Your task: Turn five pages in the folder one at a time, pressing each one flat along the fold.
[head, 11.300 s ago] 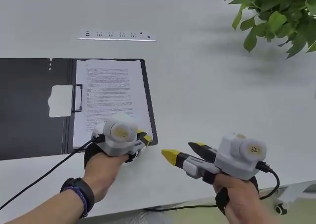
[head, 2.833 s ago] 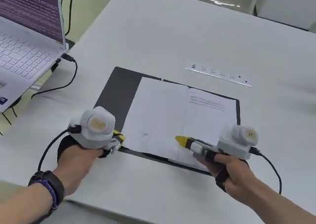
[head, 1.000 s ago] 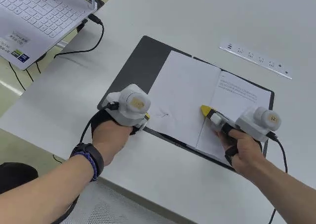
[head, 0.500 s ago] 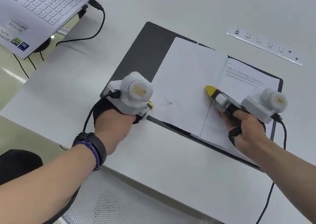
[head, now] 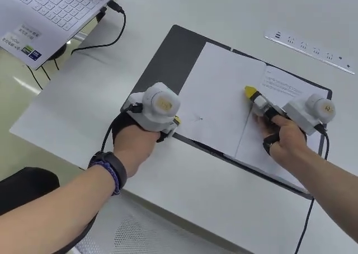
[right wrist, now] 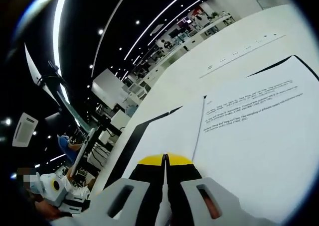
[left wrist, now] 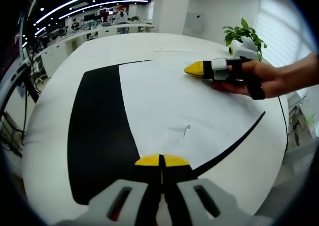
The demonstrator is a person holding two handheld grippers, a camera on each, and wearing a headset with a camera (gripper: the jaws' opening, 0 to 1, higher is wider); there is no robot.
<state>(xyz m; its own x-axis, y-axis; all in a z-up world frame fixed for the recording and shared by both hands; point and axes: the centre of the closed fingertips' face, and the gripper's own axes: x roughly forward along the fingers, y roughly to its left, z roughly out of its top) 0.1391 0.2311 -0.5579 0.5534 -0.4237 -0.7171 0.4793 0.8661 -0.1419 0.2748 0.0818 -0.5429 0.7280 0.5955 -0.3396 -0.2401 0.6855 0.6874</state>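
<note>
Two closed grippers work on the folder (head: 162,69), which lies open at the middle of the table (head: 72,97), with a laptop (head: 50,8) off at 10 o'clock and a power strip (head: 310,41) at 2 o'clock. The right gripper (head: 250,91) has its jaws clenched tip to tip with nothing between them. Its yellow tips sit on the paper at the fold (head: 246,131), pointing toward 10 o'clock. The left gripper (head: 175,121) is likewise pinched shut on nothing we can see, resting at the 7 o'clock corner of the turned page (head: 218,92).

We judge the sheets to be light, thin and limp. They should bend at a touch, crease if pinched hard, and slide on one another. The dark cover looks stiffer and should stay put under pressure. For the next turn we would take the printed page (head: 291,89) at its free edge toward 4 o'clock, nipping a single sheet lightly near the corner. Gripping near the fold would risk a tear. Pressing along the fold calls for closed tips drawn slowly, so the paper does not ruck up.
</note>
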